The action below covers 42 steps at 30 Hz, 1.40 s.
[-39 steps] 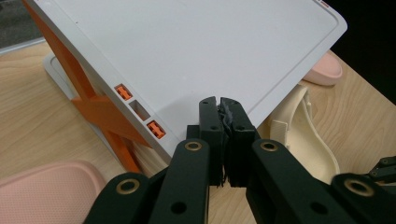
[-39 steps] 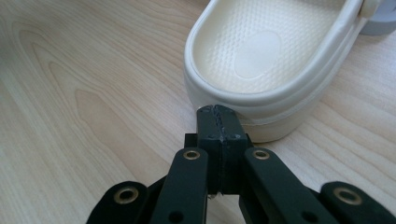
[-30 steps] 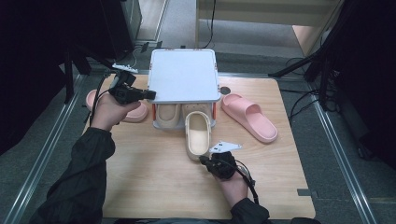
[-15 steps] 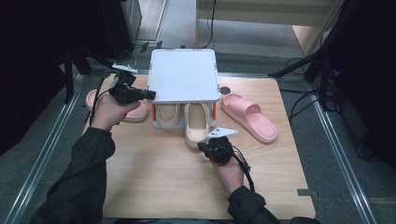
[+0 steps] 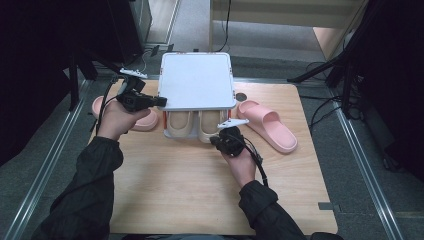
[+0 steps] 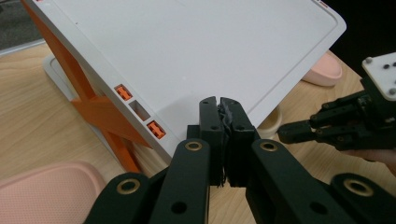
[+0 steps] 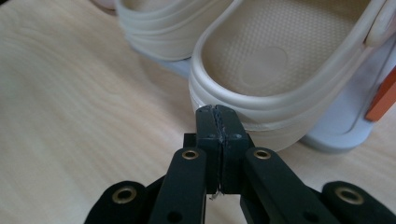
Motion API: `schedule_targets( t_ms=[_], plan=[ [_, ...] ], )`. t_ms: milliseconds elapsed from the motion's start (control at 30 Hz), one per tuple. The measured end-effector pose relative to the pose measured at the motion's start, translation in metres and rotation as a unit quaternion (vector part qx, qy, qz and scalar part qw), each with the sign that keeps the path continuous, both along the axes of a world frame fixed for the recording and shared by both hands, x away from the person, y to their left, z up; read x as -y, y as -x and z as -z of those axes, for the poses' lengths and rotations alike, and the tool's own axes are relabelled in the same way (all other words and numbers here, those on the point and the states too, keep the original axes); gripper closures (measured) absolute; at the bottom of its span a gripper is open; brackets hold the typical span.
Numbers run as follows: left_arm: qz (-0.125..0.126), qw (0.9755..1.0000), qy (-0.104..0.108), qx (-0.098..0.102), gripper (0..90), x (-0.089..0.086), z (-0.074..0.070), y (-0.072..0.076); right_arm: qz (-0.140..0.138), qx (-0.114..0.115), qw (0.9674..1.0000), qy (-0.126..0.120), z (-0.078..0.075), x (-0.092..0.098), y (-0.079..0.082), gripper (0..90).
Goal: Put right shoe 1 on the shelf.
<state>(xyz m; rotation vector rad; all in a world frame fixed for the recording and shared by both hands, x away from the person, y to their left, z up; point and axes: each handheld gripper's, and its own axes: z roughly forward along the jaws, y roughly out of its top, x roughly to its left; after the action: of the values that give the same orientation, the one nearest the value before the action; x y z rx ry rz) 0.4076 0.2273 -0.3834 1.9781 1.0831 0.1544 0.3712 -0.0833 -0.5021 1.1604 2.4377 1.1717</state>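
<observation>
A white shoe rack (image 5: 197, 80) with orange side braces (image 6: 98, 112) stands at the table's far middle. Two beige slippers lie side by side under its top, the left one (image 5: 179, 125) and the right one (image 5: 210, 127). My right gripper (image 5: 220, 141) is shut and empty, its tips (image 7: 217, 112) pressed against the heel of the right beige slipper (image 7: 261, 60). My left gripper (image 5: 157, 101) is shut too, its tips (image 6: 220, 105) resting at the left edge of the rack's top (image 6: 187, 46).
One pink slipper (image 5: 142, 120) lies left of the rack, partly under my left hand. The other pink slipper (image 5: 267, 125) lies to the right of the rack. Bare wooden table (image 5: 190, 190) stretches toward me. Dark stands and cables surround the table.
My right gripper has moved away from me and pushed the right beige slipper under the rack's top, beside the other one. The left gripper has stayed at the rack's edge.
</observation>
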Motion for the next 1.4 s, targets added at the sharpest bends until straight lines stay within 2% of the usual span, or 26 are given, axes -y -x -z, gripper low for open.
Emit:
schedule_targets(
  t_ms=[133, 367, 467, 500, 533, 567, 767, 833, 900, 933, 967, 1033, 1200, 1333, 1367, 1400],
  plan=[
    [0.001, 1.0000, 0.001, 0.000, 87.2, 0.000, 0.000, 0.000, 0.006, 0.001, 1.0000, 0.000, 0.001, -0.003, -0.011, 90.0],
    [-0.001, 1.0000, -0.002, 0.003, 87.1, 0.000, 0.000, 0.000, 0.014, 0.004, 0.9999, -0.009, 0.004, -0.006, -0.020, 90.0],
    [-0.001, 1.0000, -0.002, 0.003, 85.6, 0.000, 0.000, 0.001, 0.016, -0.016, 0.9993, -0.029, 0.004, -0.004, -0.022, 89.7],
    [-0.001, 1.0000, -0.006, 0.003, 84.0, -0.001, -0.002, 0.001, 0.017, -0.022, 0.9992, -0.028, 0.004, -0.003, -0.021, 89.7],
    [-0.001, 1.0000, -0.006, 0.003, 81.1, -0.001, -0.002, 0.001, 0.014, -0.021, 0.9992, -0.031, 0.003, -0.001, -0.020, 89.7],
    [-0.003, 0.9998, -0.016, 0.007, 78.6, -0.002, -0.004, 0.002, 0.013, -0.019, 0.9991, -0.035, 0.002, 0.000, -0.017, 89.1],
    [-0.015, 0.9999, -0.002, 0.004, 58.7, -0.008, -0.008, 0.003, -0.016, -0.010, 0.9985, -0.051, -0.009, 0.010, -0.001, 78.0],
    [-0.032, 0.9992, -0.003, 0.024, 51.7, -0.012, -0.014, 0.006, -0.025, -0.012, 0.9978, -0.060, -0.013, 0.014, 0.005, 76.6],
    [-0.042, 0.9988, -0.002, 0.027, 48.1, -0.015, -0.018, 0.009, -0.031, -0.015, 0.9959, -0.084, -0.017, 0.018, 0.011, 76.6],
    [-0.042, 0.9988, -0.002, 0.027, 46.5, -0.015, -0.018, 0.009, -0.031, -0.015, 0.9959, -0.084, -0.017, 0.018, 0.011, 76.6],
    [-0.042, 0.9987, -0.001, 0.027, 45.4, -0.016, -0.019, 0.010, -0.038, -0.017, 0.9948, -0.093, -0.021, 0.022, 0.016, 74.9],
    [-0.044, 0.9985, -0.003, 0.030, 43.7, -0.018, -0.022, 0.013, -0.044, -0.011, 0.9944, -0.095, -0.025, 0.025, 0.022, 73.0],
    [-0.045, 0.9986, 0.006, 0.026, 41.2, -0.026, -0.021, 0.018, -0.057, 0.004, 0.9945, -0.088, -0.031, 0.032, 0.031, 67.9],
    [-0.050, 0.9984, 0.012, 0.022, 46.9, -0.032, -0.016, 0.022, -0.071, 0.007, 0.9941, -0.082, -0.035, 0.042, 0.037, 63.2],
    [-0.051, 0.9981, 0.018, 0.030, 48.2, -0.034, -0.014, 0.025, -0.071, 0.010, 0.9938, -0.085, -0.036, 0.044, 0.039, 62.7],
    [-0.051, 0.9981, 0.018, 0.030, 48.9, -0.034, -0.014, 0.025, -0.073, 0.015, 0.9932, -0.089, -0.037, 0.047, 0.040, 61.9]
  ],
)
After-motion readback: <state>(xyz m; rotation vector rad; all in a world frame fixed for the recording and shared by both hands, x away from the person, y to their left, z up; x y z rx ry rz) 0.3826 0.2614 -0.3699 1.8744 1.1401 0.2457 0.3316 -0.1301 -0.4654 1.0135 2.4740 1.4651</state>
